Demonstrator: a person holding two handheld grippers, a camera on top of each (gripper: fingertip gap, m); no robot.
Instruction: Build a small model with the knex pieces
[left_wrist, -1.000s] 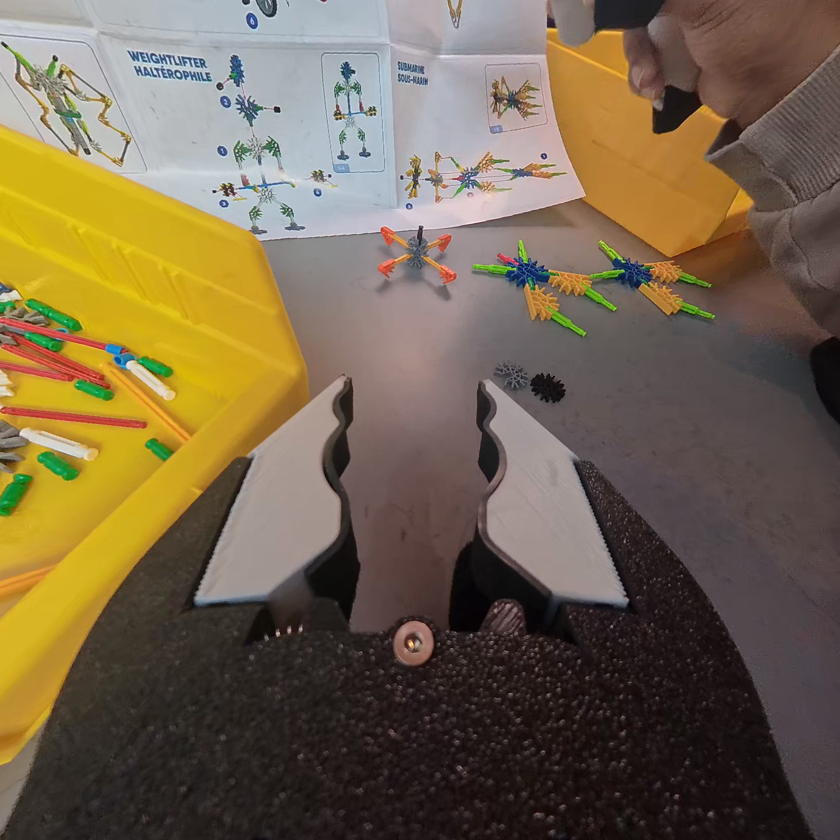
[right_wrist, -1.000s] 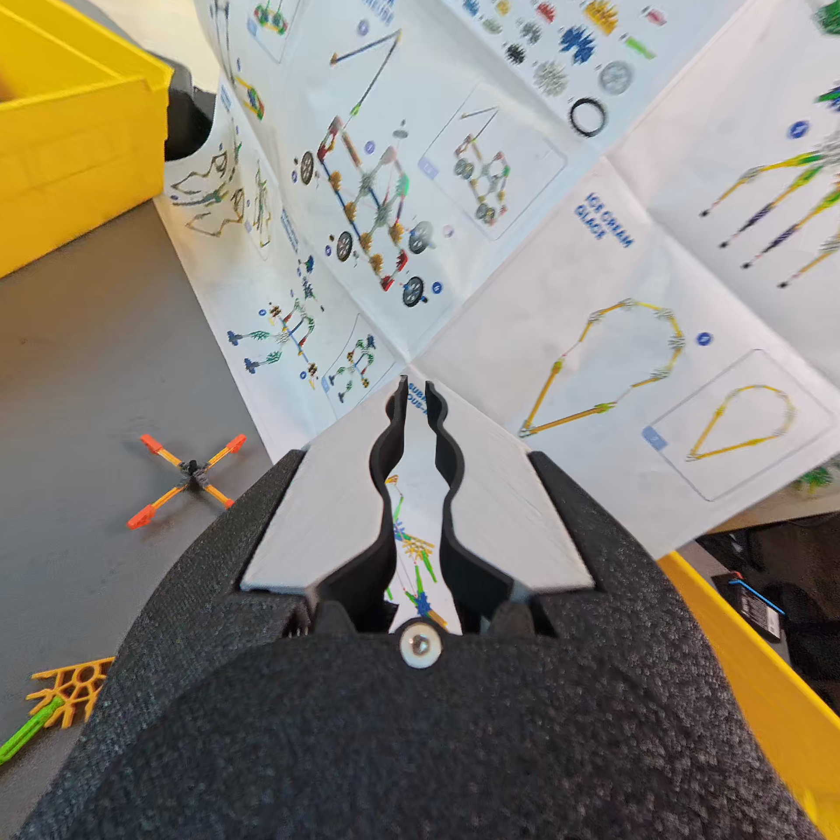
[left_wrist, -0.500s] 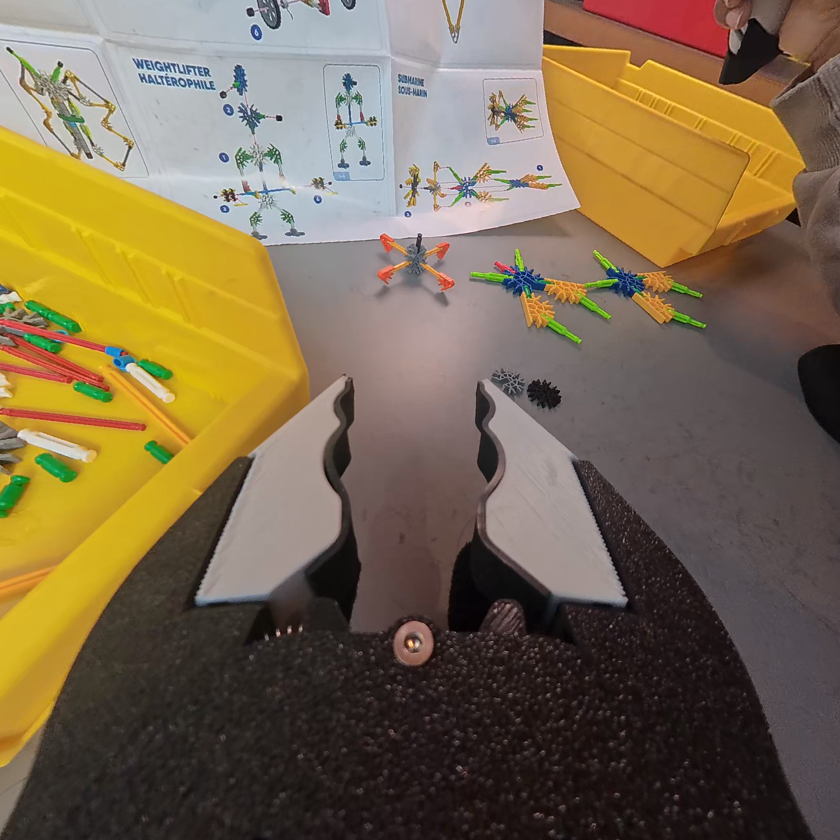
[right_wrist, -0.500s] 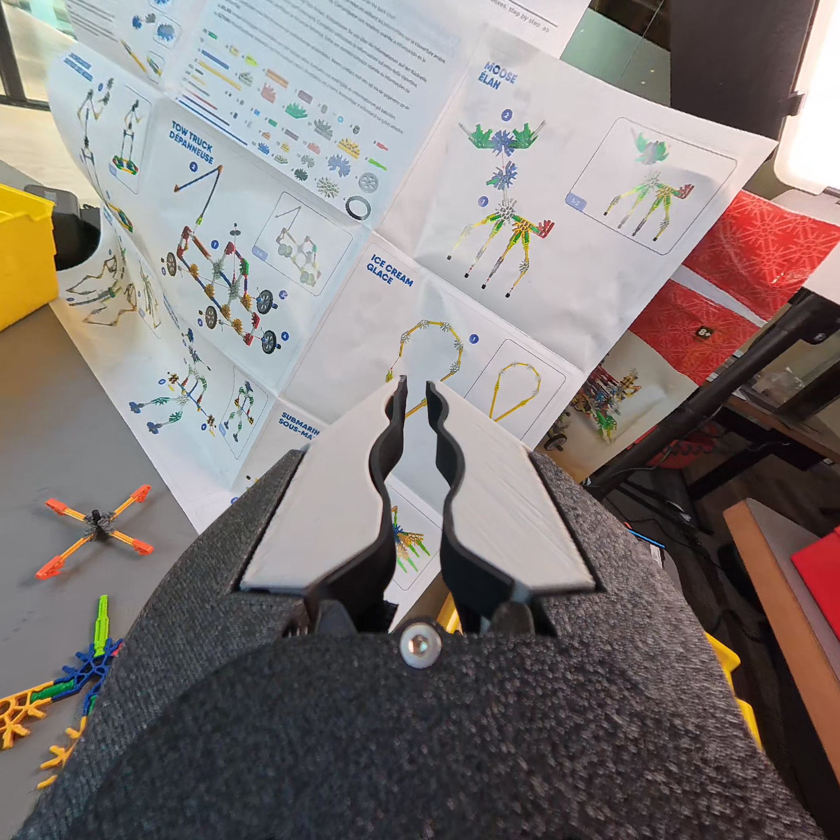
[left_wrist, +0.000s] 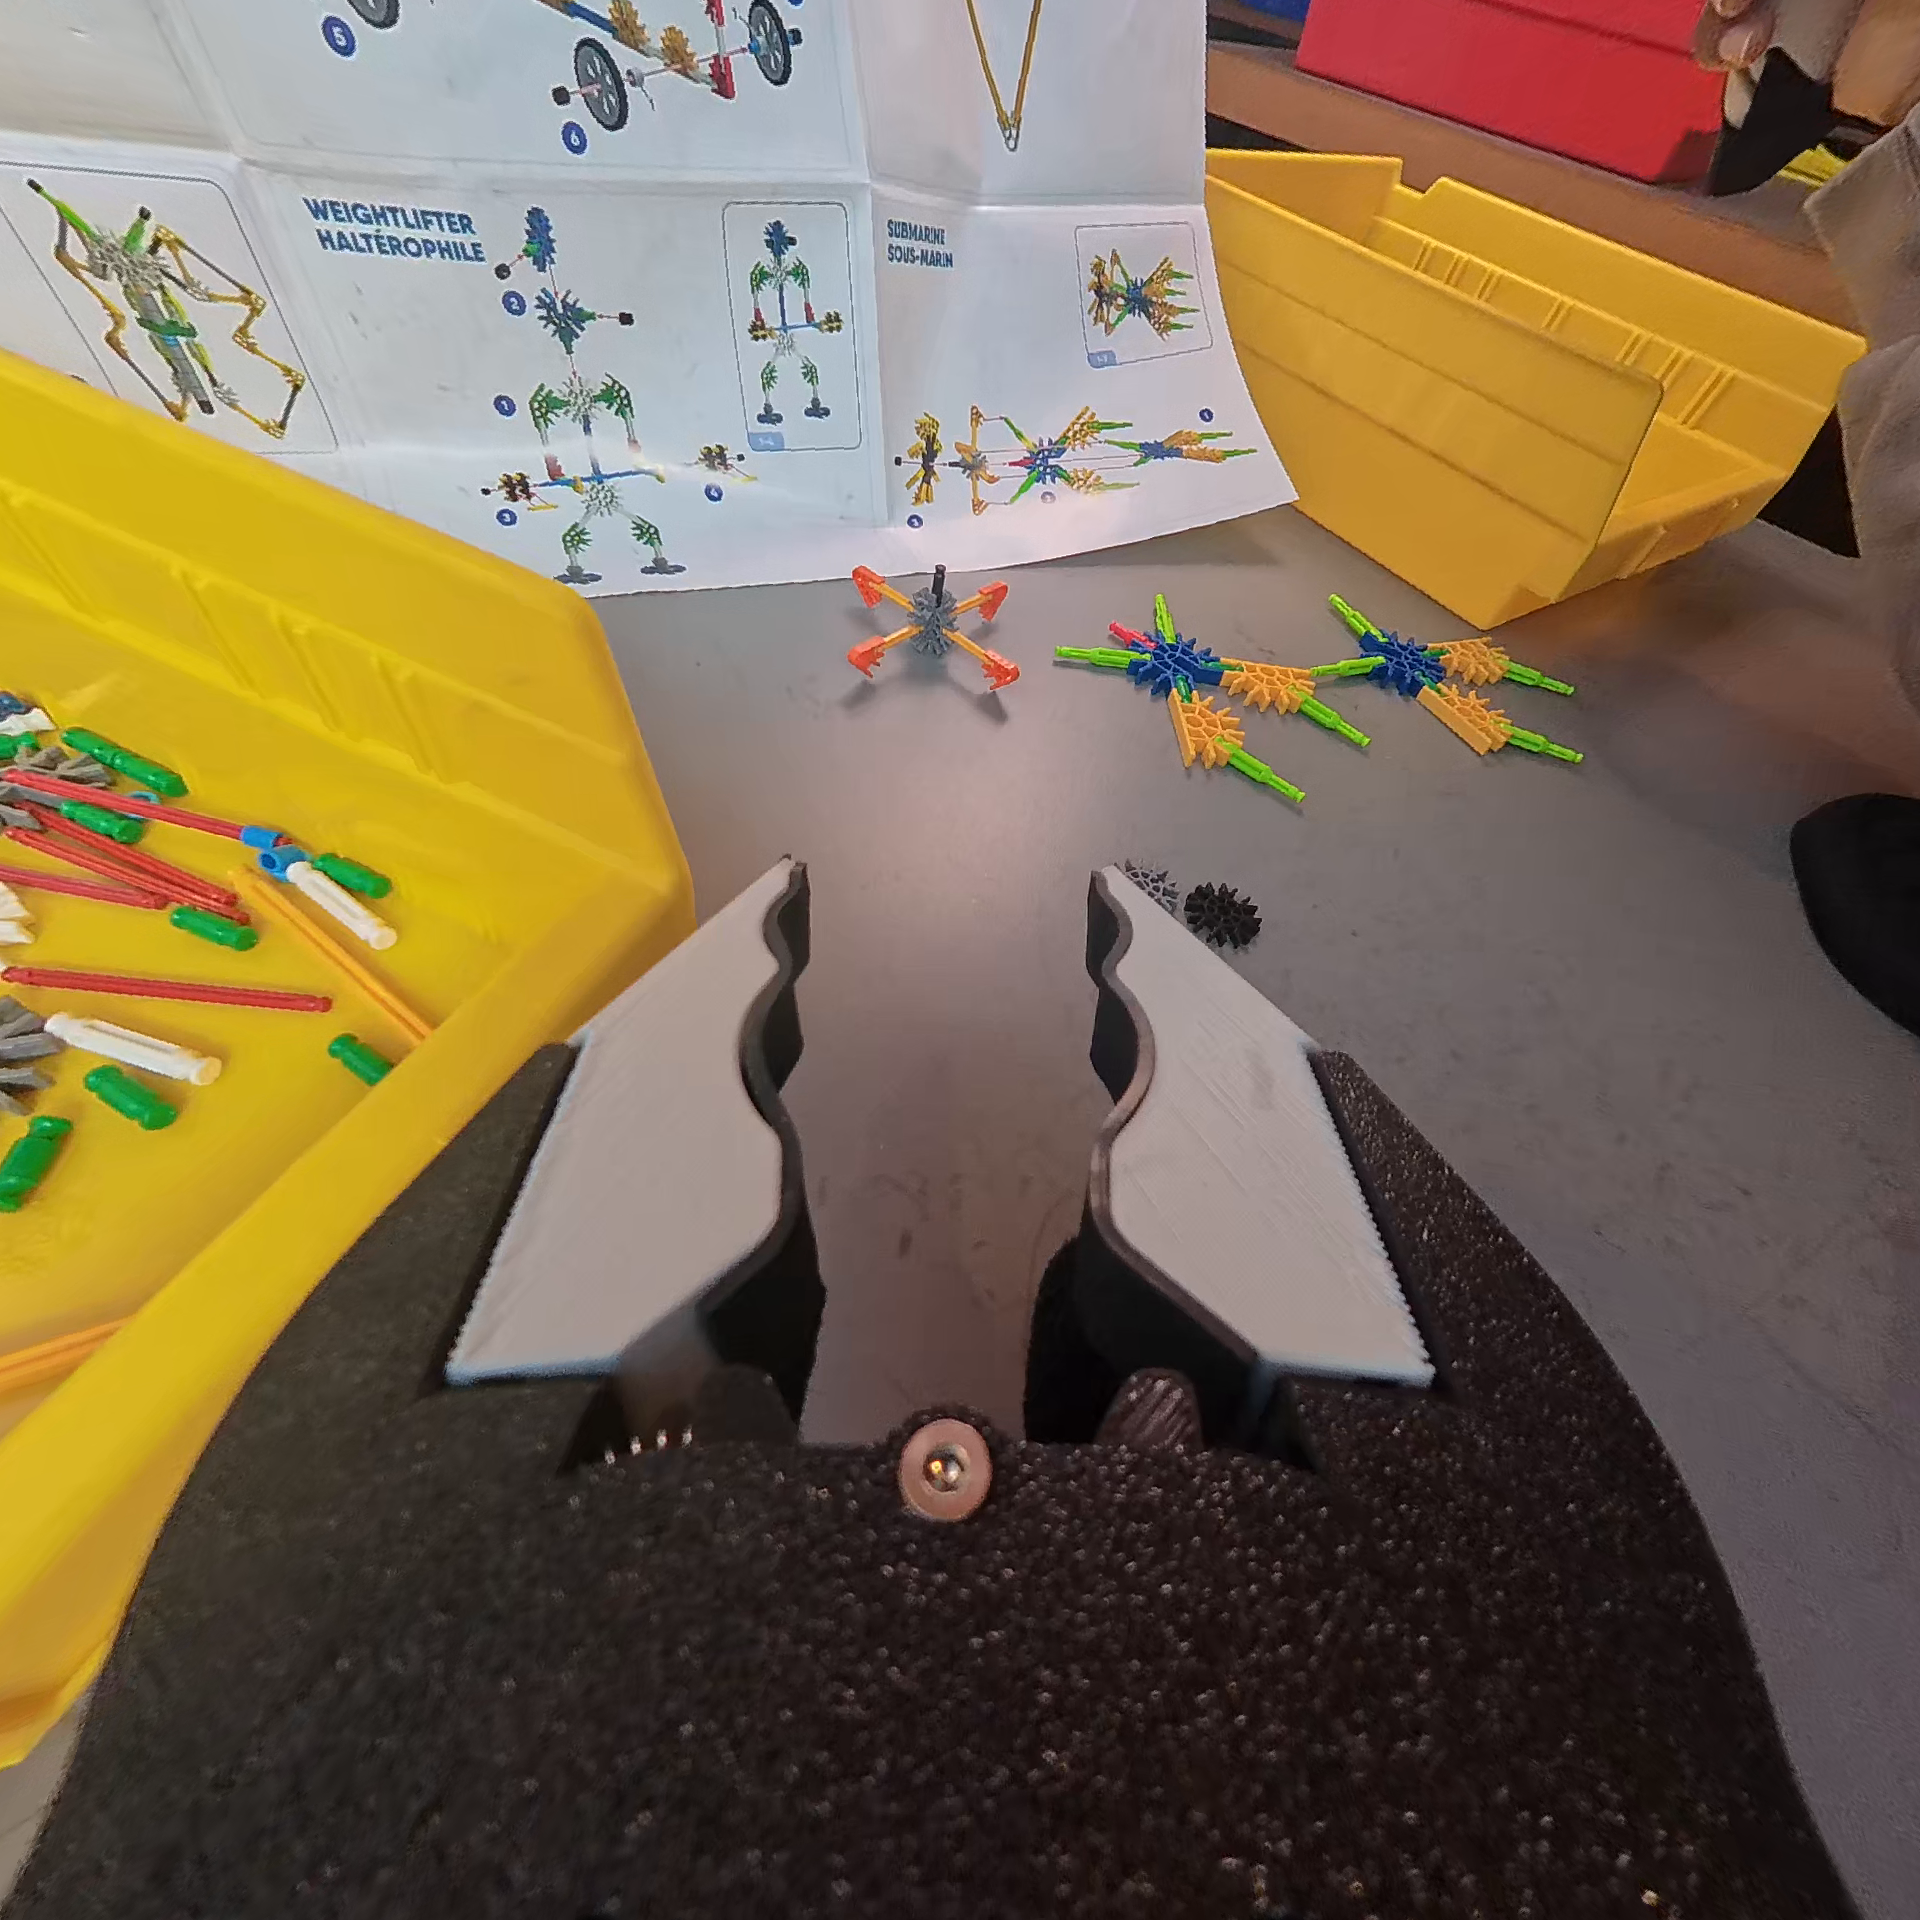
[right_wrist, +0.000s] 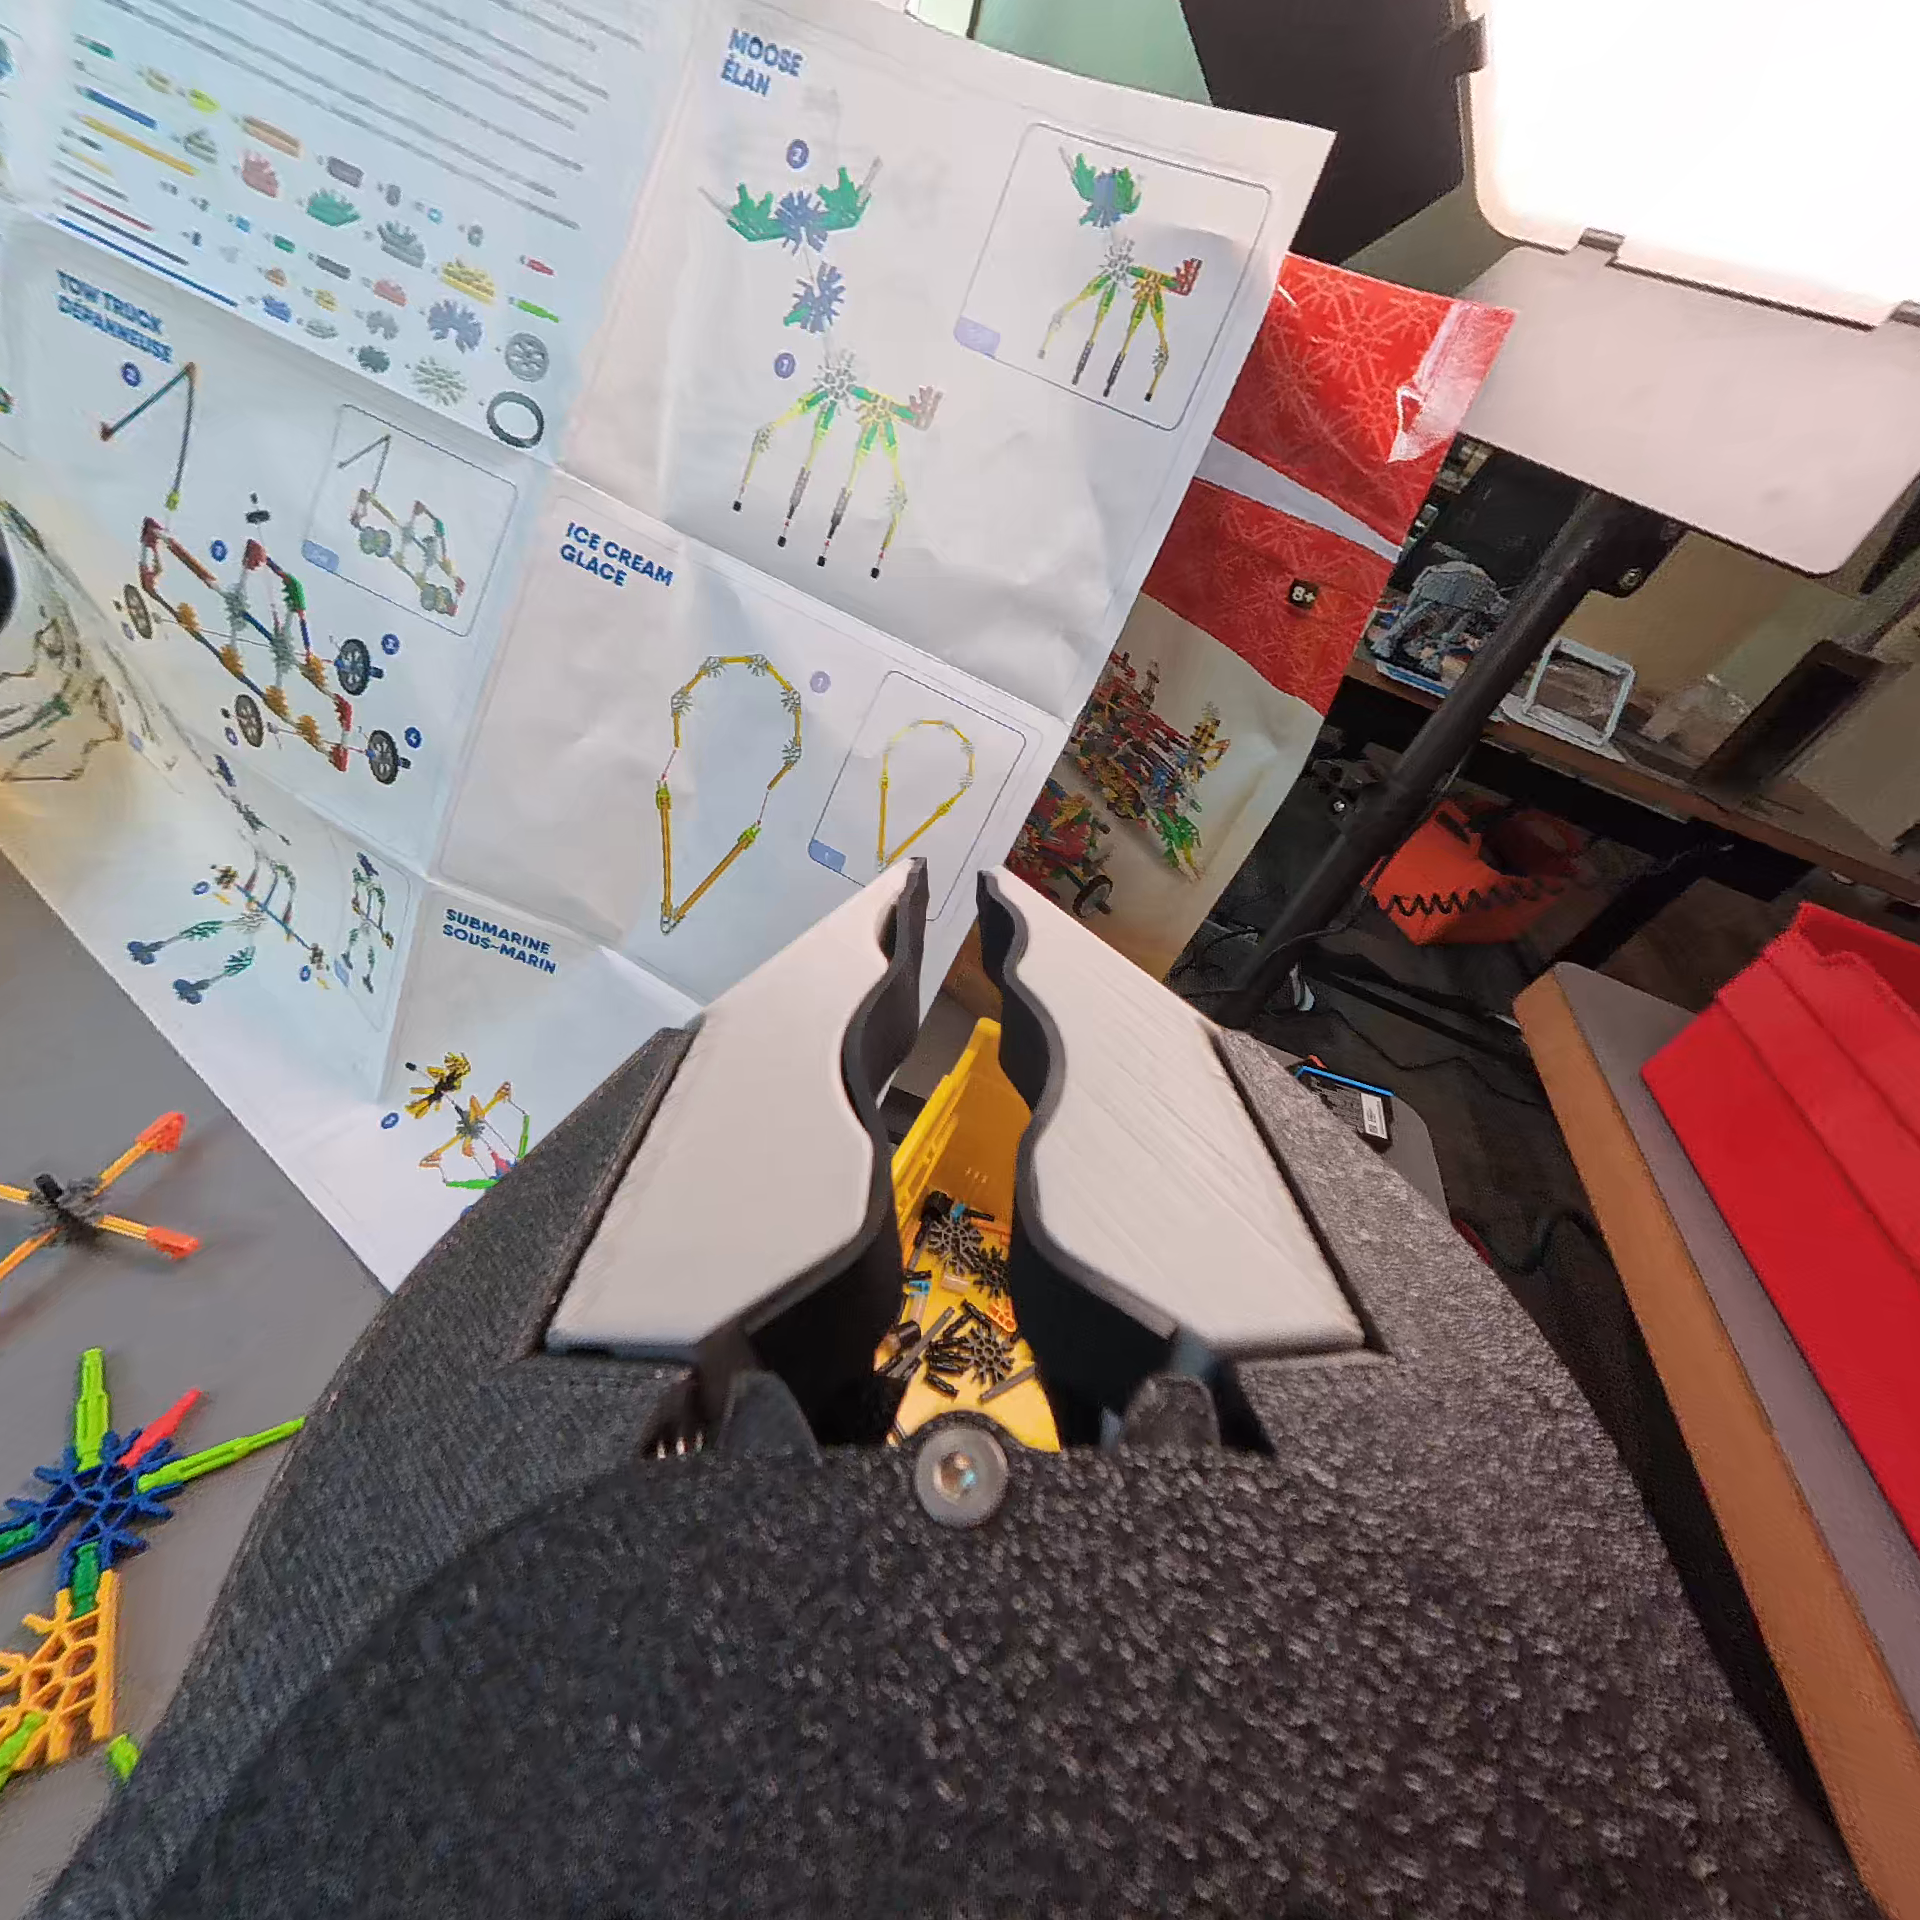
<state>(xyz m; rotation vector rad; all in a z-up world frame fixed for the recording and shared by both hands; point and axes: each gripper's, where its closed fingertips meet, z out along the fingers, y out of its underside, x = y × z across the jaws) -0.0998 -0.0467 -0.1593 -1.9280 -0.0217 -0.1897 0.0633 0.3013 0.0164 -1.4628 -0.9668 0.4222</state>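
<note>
My left gripper is open and empty, low over the grey table. Just past its right fingertip lie a grey snowflake connector and a black one. Farther ahead lie an orange-tipped cross piece and two blue, orange and green assemblies. My right gripper is nearly shut with a narrow gap and holds nothing. It is raised above a yellow bin with small dark parts, seen between the fingers. The cross piece and an assembly lie to its left.
A yellow bin of rods and connectors sits at the left. A second yellow bin sits at the back right. A folded instruction sheet stands behind the parts. A person's sleeve is at the right. Red bins sit to the right. There is about 45 centimeters between the tips of the two grippers. To reach the orange-tipped cross piece in a straight line is about 15 centimeters for my left fingers, about 35 centimeters for my right. Look for it in the right wrist view too. The assembly is closer to my left gripper, around 20 centimeters from its tips; the right tips are 30 centimeters off. Seen from the left wrist view as well.
My right gripper has risen and swung right, from facing the instruction sheet to hanging over the right yellow bin. The hand and sleeve in the left wrist view moved up and right. My left gripper barely moved.
</note>
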